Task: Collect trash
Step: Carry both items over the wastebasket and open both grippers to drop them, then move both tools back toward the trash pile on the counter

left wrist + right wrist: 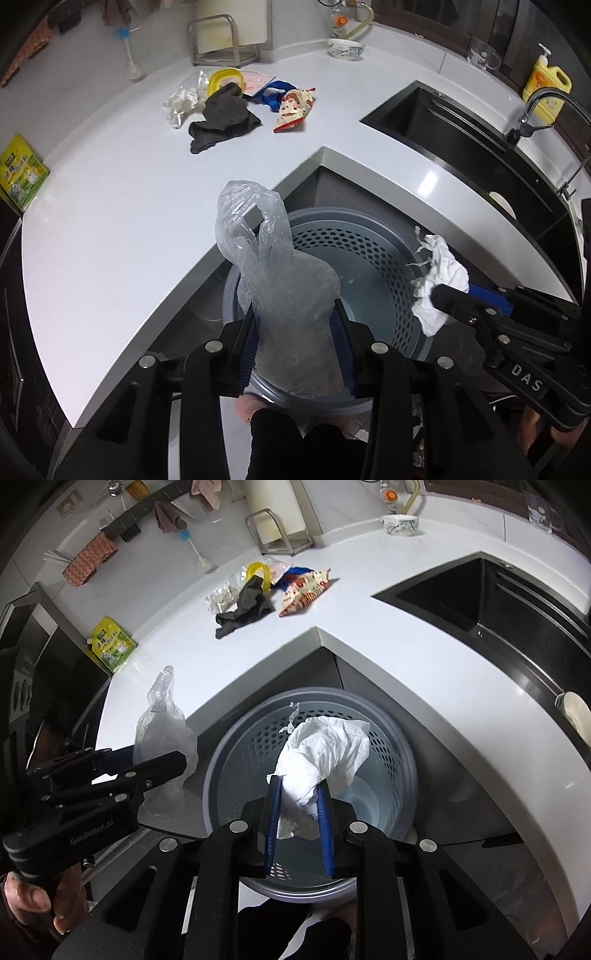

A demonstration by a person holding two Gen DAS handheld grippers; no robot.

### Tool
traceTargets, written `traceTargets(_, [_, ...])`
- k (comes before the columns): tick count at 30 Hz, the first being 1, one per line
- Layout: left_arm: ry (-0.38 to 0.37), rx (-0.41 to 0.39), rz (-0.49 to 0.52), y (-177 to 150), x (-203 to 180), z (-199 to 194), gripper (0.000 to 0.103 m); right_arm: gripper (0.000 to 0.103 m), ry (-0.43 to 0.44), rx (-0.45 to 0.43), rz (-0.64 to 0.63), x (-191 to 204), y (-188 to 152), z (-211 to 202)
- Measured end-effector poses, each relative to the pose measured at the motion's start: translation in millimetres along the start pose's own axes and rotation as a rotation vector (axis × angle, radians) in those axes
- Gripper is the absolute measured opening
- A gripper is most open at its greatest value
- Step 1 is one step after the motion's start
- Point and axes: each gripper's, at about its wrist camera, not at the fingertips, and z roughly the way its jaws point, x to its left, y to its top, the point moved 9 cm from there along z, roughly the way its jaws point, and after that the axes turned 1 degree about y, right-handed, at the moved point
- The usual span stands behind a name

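Left gripper point(295, 325) fingers grasp bag point(266, 258), limp, slippery | right gripper point(299, 812) fingers clench tissue point(325, 753), soft, tearable | bin point(221, 775) beneath both.

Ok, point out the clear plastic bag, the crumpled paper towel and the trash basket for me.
clear plastic bag point(288, 295), left wrist view, on its crinkled middle.
crumpled paper towel point(325, 753), right wrist view, on its white bulge.
trash basket point(399, 746), right wrist view, on its perforated inner wall.

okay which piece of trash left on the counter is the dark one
The dark grey cloth, crumpled in front of the yellow ring. The white wad and the snack wrapper beside it are light or patterned.
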Motion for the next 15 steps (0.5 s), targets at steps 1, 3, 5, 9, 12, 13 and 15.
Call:
traceTargets(1, [-0.004, 0.0, -0.002, 1, 0, 1, 0.043, 0.02, -0.001, 0.002, -0.003, -1, 1, 2])
traceTargets(3, [-0.006, -0.003, -0.014, 1, 1, 3, 0.055, 0.022, -0.003, 0.006, -0.012, -1, 2, 4])
traceTargets(5, [-0.013, -0.004, -0.032, 1, 3, 3, 0.061, 0.035, 0.006, 0.006, -0.008, -1, 4, 5])
traceTargets(9, [-0.005, -0.004, -0.045, 3, 9, 2, 0.062, 0.045, -0.005, -0.009, -0.01, -1, 9, 4])
traceTargets(12, [0.003, -0.007, -0.056, 3, 13, 0, 0.062, 0.045, -0.012, -0.009, -0.011, -3, 11, 3])
traceTargets(13, [0.009, -0.011, -0.06, 4, 15, -1, 0.062, 0.045, -0.012, -0.01, -0.008, -3, 11, 3])
traceTargets(15, [0.015, -0.016, -0.068, 5, 18, -3, 0.064, 0.045, -0.01, -0.011, -0.005, -4, 11, 2])
